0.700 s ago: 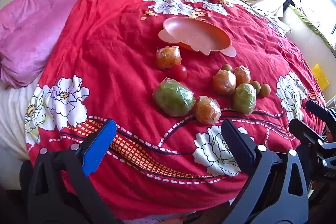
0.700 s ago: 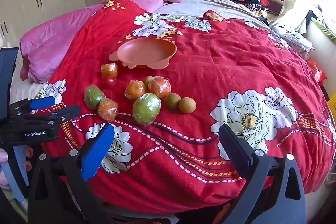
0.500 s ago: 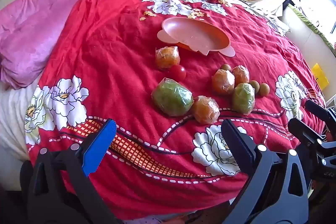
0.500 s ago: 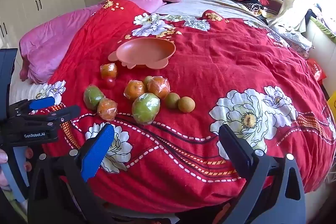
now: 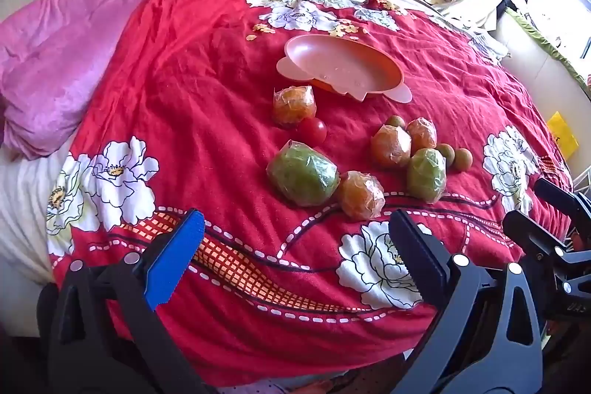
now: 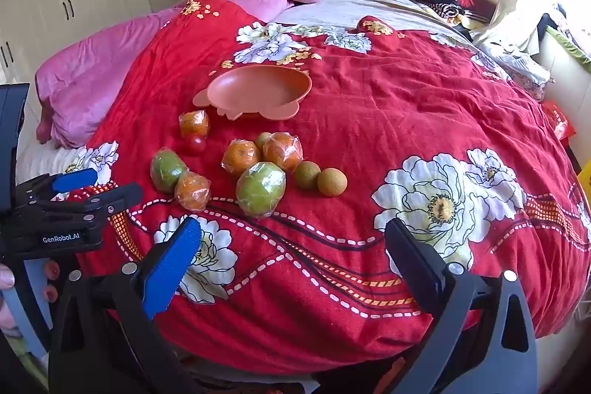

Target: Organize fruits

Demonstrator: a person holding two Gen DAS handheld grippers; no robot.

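The left gripper (image 5: pixel 295 246) is hanging over the near edge of the red floral bedspread (image 5: pixel 177 91) with both jaws spread wide and nothing between them. The right gripper (image 6: pixel 291 250) is doing the same further right, jaws fully apart and empty. Each gripper is pointing down toward the fruit from the near side, well apart from it.

The fruit is lying loose on the bedspread, none of it in the orange bowl (image 6: pixel 258 91), which is sitting empty just beyond the group.

Fruit layout, right wrist view:
- 1 wrapped orange (image 6: pixel 194 123) is resting nearest the bowl, with a small red tomato (image 6: pixel 195 144) touching its near side
- 1 wrapped green fruit (image 6: pixel 167 170) is lying at the left, touching a 2nd wrapped orange (image 6: pixel 192 191)
- 2 more wrapped oranges (image 6: pixel 258 152) are sitting side by side in the middle, with what is possibly a small green fruit half hidden behind them
- A larger wrapped green fruit (image 6: pixel 260 189) is lying just in front of those 2
- 2 small round brownish fruits (image 6: pixel 320 178) are lying unwrapped at the right

A pink quilt (image 6: pixel 92 84) is lying bunched along the left side of the bed
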